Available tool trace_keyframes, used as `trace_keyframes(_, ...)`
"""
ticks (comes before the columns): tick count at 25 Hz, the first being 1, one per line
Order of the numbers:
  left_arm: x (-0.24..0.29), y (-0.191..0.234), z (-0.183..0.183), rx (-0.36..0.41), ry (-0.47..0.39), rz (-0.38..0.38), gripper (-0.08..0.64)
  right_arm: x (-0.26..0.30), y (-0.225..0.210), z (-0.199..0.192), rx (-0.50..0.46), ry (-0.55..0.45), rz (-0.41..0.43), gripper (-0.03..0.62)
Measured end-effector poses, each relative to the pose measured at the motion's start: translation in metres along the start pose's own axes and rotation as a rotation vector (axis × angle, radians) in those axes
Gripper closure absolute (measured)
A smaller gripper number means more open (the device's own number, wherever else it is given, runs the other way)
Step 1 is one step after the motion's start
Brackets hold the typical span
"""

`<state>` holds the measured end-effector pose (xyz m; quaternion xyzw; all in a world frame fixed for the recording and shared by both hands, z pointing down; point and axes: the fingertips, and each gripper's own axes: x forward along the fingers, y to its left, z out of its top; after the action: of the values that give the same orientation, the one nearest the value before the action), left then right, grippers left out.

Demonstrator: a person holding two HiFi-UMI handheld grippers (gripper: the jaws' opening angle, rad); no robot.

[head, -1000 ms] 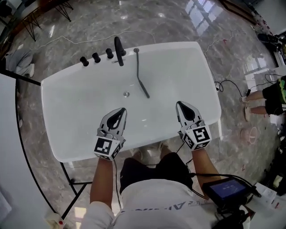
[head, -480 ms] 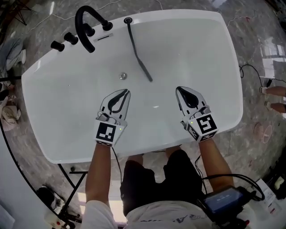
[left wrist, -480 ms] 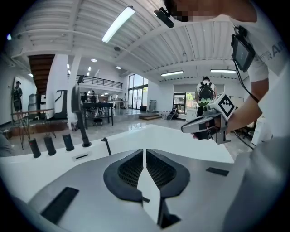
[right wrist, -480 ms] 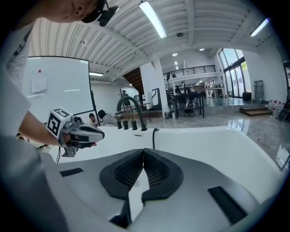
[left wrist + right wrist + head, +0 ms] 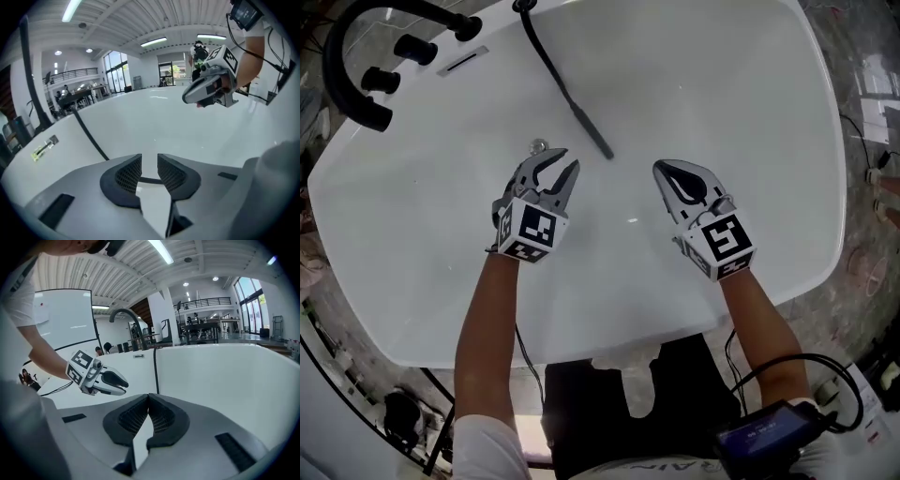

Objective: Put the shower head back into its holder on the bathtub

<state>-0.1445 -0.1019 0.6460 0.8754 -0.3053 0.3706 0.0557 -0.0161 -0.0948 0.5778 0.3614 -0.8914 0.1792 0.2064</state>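
Observation:
The shower head point(image 5: 581, 117) is a slim black wand lying slantwise inside the white bathtub point(image 5: 750, 112), its hose running up to the rim at the far edge. My left gripper point(image 5: 560, 166) hangs just left of the wand's lower end and above the drain point(image 5: 539, 145); its jaws are opening with nothing between them. My right gripper point(image 5: 667, 172) is to the right of the wand's end, shut and empty. The left gripper view has the gap between my jaws point(image 5: 149, 161), with the wand point(image 5: 89, 136) ahead. In the right gripper view the wand point(image 5: 154, 371) stands beyond the closed jaws point(image 5: 148, 401).
A black arched faucet point(image 5: 337, 56) and black knobs point(image 5: 412, 47) sit on the tub's far-left rim beside an overflow slot point(image 5: 461, 62). Marble floor with cables point(image 5: 872, 122) surrounds the tub. The person's legs stand at the near rim.
Both grippers have dropped down into the tub and closer to the wand. The left jaws, shut before, now stand apart. The right jaws stay shut.

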Motion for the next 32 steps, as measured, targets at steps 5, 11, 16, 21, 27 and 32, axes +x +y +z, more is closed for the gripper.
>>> trace_keyframes(5,0.073,-0.01,-0.048,0.194,0.123,-0.094,0.425,0.046,-0.021,-0.056,0.01,0.062,0.047,0.58)
trace_keyframes(11,0.14,-0.024,-0.1,0.509,0.249,-0.191,0.399,0.083,-0.031,-0.115,0.028,0.123,0.082,0.581)
trace_keyframes(16,0.191,-0.032,-0.144,0.741,0.349,-0.274,0.391,0.096,-0.036,-0.172,0.014,0.199,0.133,0.581)
trace_keyframes(21,0.227,-0.038,-0.158,0.869,0.368,-0.307,0.373,0.114,-0.04,-0.202,0.03,0.234,0.15,0.581)
trace_keyframes(27,0.238,-0.039,-0.167,1.111,0.414,-0.343,0.364,0.118,-0.034,-0.202,0.022,0.248,0.177,0.581)
trace_keyframes(32,0.247,-0.041,-0.185,1.25,0.466,-0.411,0.358,0.117,-0.032,-0.206,0.011,0.274,0.191,0.58)
